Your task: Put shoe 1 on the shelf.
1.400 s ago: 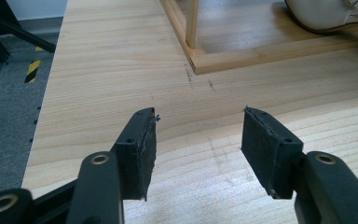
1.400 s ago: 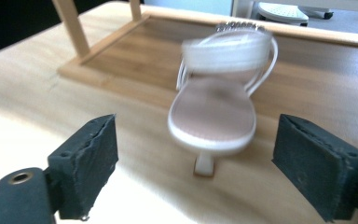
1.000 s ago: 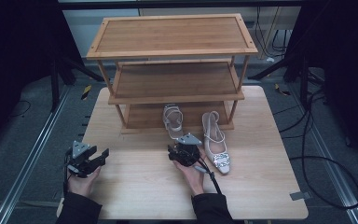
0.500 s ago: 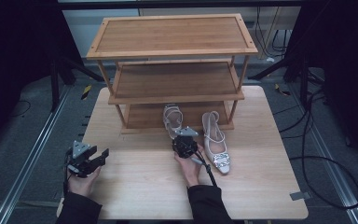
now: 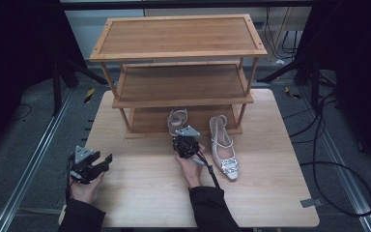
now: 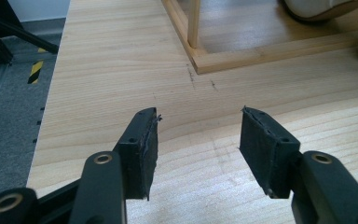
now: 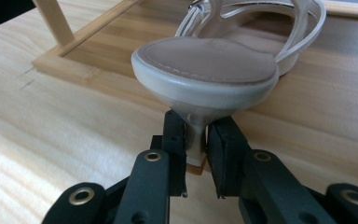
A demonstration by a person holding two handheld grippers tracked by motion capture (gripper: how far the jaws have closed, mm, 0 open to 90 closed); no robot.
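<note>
Since a second ago your right hand-held gripper [image 5: 183,138] has moved forward across the light wooden tabletop [image 5: 270,203] toward the rack, and its jaws have just been closing; they now pinch the slim heel of the pale cream slingback sandal [image 5: 177,120] between them. In the right gripper view that sandal [image 7: 208,63] rises straight above the jaws, its heel cup facing you and the thin straps arching behind it. Its toe end reaches onto the bottom shelf of the three-tier bamboo shoe rack [image 5: 178,53], while the heel hangs over the shelf's front rail, just above the tabletop.

The rack stands at the far middle of the tabletop. Its top and middle shelves are bare in the high view; the bottom shelf carries the front of the gripped sandal.

The second cream sandal with a jewelled buckle on the toe [image 5: 223,144] lies flat on the tabletop just to the right of your right hand [image 5: 192,166], toe toward you, heel near the rack's right front leg.

Your left hand-held gripper [image 5: 104,162] rests low at the near left of the tabletop, well apart from both sandals. In the left gripper view its jaws stand wide with nothing between them, pointing toward the rack's left front corner [image 6: 200,58].
</note>
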